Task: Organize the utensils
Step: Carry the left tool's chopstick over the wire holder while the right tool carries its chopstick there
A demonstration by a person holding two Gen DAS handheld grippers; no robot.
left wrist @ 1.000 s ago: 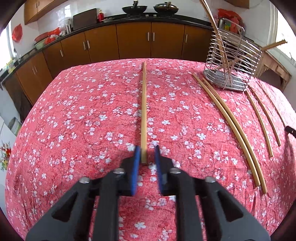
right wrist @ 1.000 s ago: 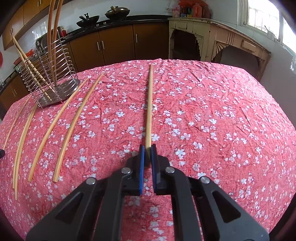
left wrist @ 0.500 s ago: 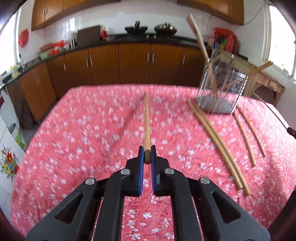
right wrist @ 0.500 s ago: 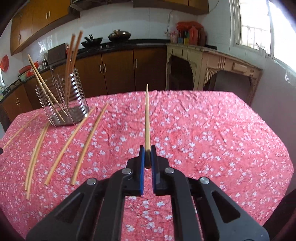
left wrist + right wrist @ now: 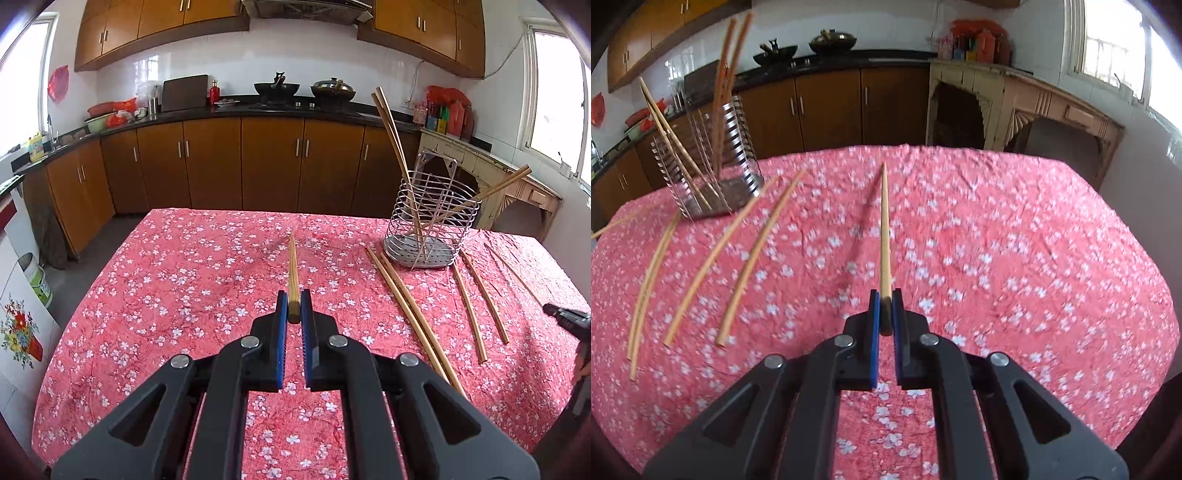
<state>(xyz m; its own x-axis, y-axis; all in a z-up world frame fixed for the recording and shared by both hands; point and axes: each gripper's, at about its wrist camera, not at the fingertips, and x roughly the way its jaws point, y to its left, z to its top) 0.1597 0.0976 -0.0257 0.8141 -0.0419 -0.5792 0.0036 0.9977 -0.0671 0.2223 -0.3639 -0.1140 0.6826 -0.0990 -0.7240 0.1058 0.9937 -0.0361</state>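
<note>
Two black grippers each clamp one long wooden chopstick: left gripper (image 5: 294,311) holds its chopstick (image 5: 293,269) toward 12 o'clock above the red floral tablecloth (image 5: 177,280); right gripper (image 5: 885,309) grips another chopstick (image 5: 885,236), silver wire holder (image 5: 713,173) at 10 o'clock.

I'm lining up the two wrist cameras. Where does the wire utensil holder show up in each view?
Left wrist view: wire utensil holder stands right of centre, at the table's far side, chopsticks leaning inside it.
Right wrist view: the holder is upper left, blurred, also holding chopsticks.
Shared landmark: the dark woks on the counter behind.
</note>
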